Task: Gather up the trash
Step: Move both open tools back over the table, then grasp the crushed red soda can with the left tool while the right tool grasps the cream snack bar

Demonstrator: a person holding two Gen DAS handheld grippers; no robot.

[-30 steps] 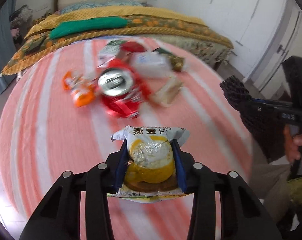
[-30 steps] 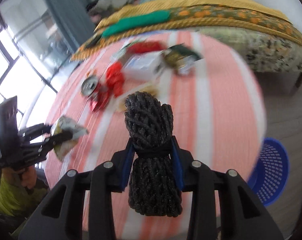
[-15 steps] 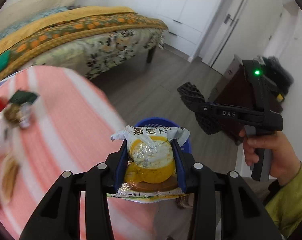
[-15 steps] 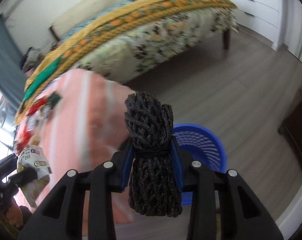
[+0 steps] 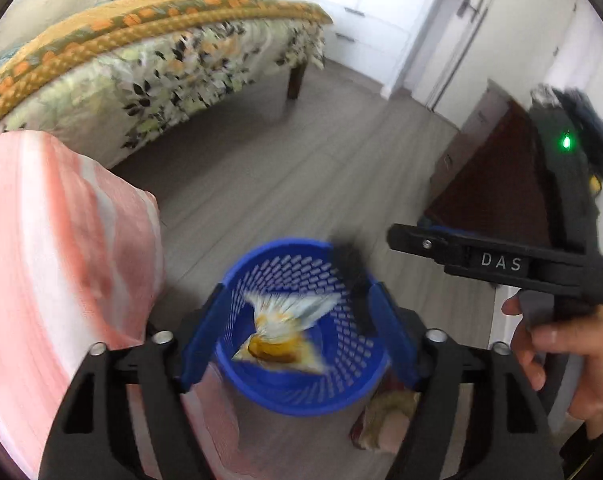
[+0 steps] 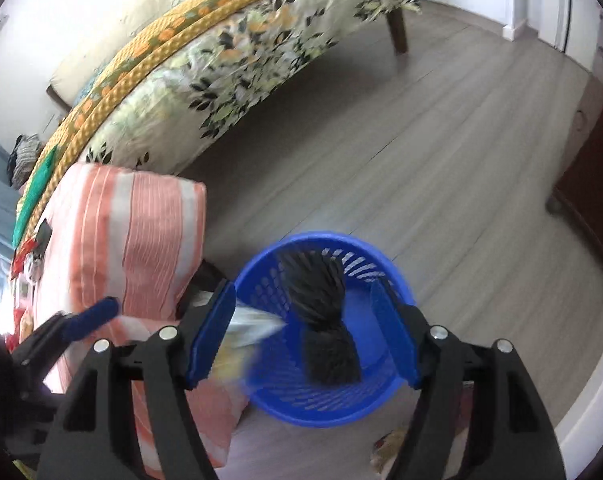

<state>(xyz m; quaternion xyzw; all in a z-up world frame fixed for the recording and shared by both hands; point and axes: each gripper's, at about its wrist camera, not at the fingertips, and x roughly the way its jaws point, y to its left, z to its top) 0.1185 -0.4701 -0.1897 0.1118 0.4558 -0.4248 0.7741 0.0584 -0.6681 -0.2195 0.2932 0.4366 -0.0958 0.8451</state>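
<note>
A blue perforated basket [image 5: 285,280] stands on the floor beside the striped table; it also shows in the right wrist view [image 6: 365,252]. My left gripper [image 5: 297,336] is open above it, and the yellow snack packet [image 5: 281,332] is blurred, falling into the basket. My right gripper [image 6: 301,332] is open above the basket too, and the black rope bundle [image 6: 321,312] drops between its blue pads. The packet shows blurred at the left pad [image 6: 249,328]. The right gripper's body [image 5: 501,264] is held at the right of the left wrist view.
The table with the orange striped cloth [image 6: 141,232] stands left of the basket, with more trash [image 6: 25,256] on it. A bed with a floral skirt [image 5: 173,72] stands behind. A dark cabinet [image 5: 513,184] is at the right. A wrapper [image 5: 385,424] lies on the floor by the basket.
Both grippers swung from the table to above the basket and opened. The snack packet and the rope bundle left the pads and are falling into the basket.
</note>
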